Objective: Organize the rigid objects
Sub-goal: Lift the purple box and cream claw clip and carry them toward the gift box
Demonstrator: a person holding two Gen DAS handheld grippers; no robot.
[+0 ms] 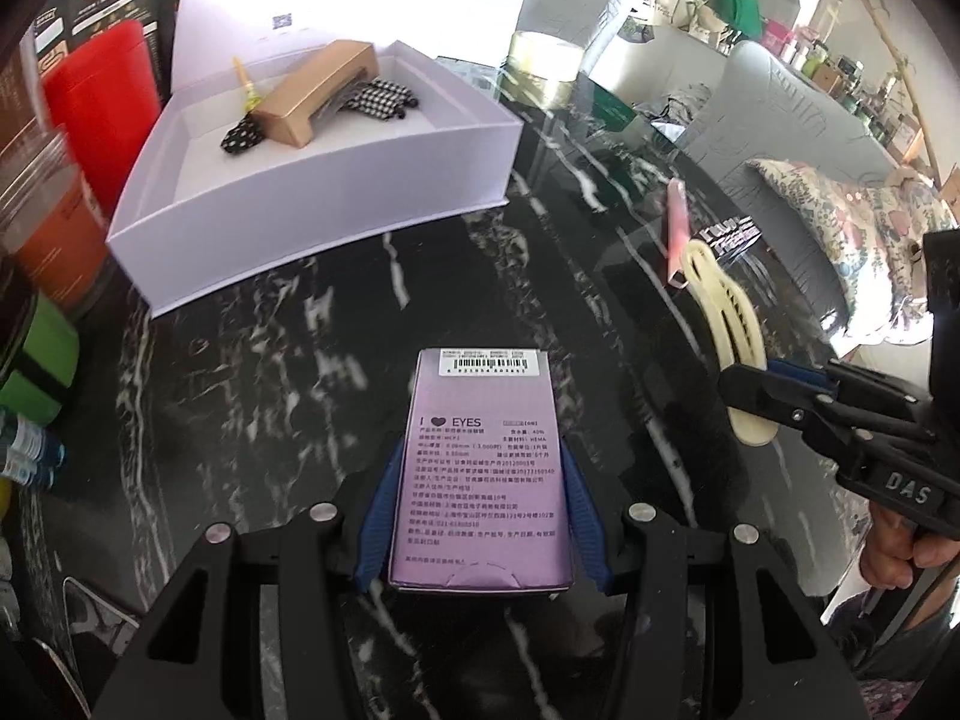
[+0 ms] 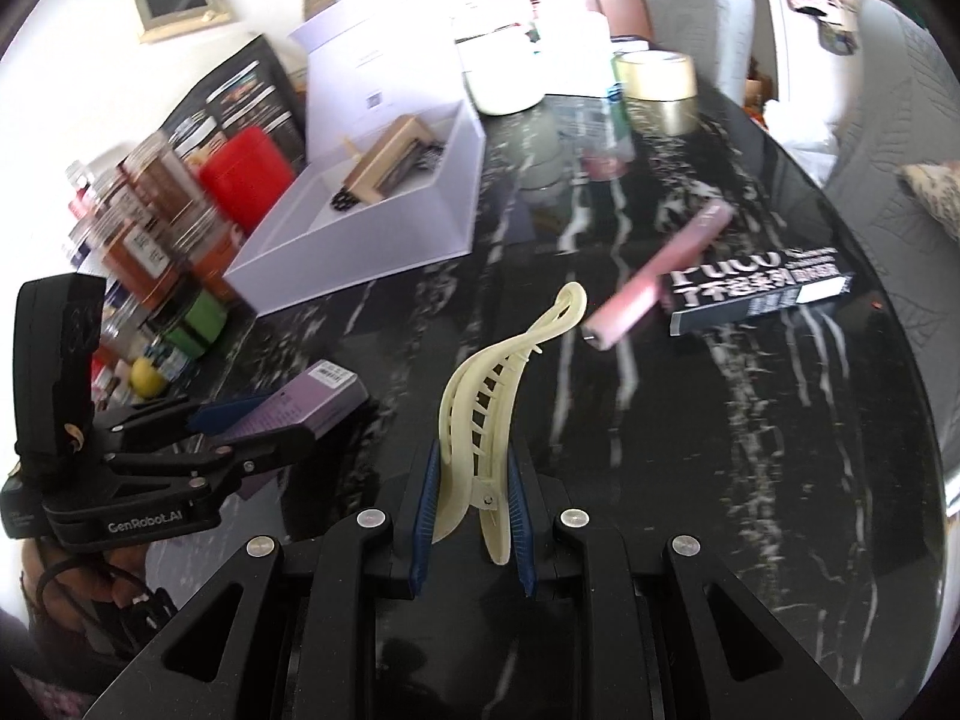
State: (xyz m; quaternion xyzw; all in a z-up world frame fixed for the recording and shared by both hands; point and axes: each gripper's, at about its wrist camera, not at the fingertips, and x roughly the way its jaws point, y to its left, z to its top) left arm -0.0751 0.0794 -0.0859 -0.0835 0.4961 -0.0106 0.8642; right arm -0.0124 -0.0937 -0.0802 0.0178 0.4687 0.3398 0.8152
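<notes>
My right gripper (image 2: 471, 516) sits at the bottom centre of the frame, its blue pads pinched on the hinge end of a cream hair clip (image 2: 498, 396) that rises toward the middle. At lower left my left gripper (image 2: 252, 420) clamps a purple box (image 2: 312, 405). On the black marble table (image 2: 750, 450), a white open box (image 2: 384, 234) lies upper left of centre; a pink tube (image 2: 660, 270) touches a black box (image 2: 762, 291) at right.
</notes>
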